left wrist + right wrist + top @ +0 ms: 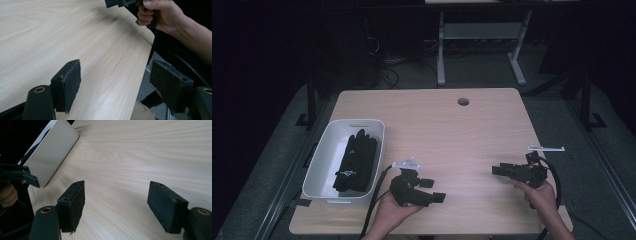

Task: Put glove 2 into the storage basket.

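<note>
Both claws are held wide apart with nothing between the pads, so nothing is gripped yet: the left claw [428, 190] is pointed across the table [452, 130] toward the right claw [502, 170], and the two are kept well apart. The black gloves [357, 162] are lying inside the white bin [323, 160], just off to the outer side of the left claw. What could go wrong, probably: the gloves are soft and stacked, so only one layer or a loose finger could get pinched and the rest dropped. The bin wall would have to be cleared from above, and the bin looks light enough to be shoved or tipped if the rim gets bumped. The trailing cable [377, 200] by the bin could also be snagged. A hole [463, 101] in the table sits far off beyond both claws, out of the way.
</note>
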Demonstrator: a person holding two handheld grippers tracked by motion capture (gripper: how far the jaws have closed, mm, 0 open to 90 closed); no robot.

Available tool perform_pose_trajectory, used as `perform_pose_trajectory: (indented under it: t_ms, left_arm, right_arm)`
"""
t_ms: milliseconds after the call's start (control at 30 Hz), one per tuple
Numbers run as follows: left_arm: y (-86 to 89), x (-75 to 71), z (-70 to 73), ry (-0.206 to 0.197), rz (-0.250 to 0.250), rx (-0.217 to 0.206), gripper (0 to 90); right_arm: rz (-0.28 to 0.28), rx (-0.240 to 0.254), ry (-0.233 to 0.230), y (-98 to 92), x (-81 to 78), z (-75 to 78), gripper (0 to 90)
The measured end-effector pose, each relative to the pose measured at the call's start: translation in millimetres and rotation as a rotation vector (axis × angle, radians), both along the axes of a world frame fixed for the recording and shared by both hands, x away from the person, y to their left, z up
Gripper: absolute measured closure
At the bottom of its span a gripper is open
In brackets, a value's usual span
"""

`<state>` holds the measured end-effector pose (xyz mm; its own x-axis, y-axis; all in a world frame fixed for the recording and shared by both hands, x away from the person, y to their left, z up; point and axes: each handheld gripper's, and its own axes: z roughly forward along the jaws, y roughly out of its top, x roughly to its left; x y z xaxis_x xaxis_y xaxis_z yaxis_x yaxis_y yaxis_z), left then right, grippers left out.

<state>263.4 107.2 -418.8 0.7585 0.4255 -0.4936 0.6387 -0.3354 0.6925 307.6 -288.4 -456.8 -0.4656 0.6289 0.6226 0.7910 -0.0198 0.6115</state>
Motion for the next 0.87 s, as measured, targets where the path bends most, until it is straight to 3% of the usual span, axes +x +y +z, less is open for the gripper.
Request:
perform_pose_trajectory:
  t_ms: [267,500,867]
  left_arm:
    - [1.6,-3.7,-9.5,0.009,0.001,-0.004,24.8]
    - [2.9,-7.2,-14.4,0.014,-0.004,-0.028,24.5]
    - [3.9,-13.1,-21.4,0.003,-0.013,-0.017,24.4]
  right_arm:
    - [0.003,0.0,0.02,0.4,-7.4,-9.7,29.4]
    - [0.007,-0.003,-0.007,4.0,-14.1,-12.5,28.8]
    - [0.013,-0.039,-0.034,11.7,-22.8,-14.7,27.9]
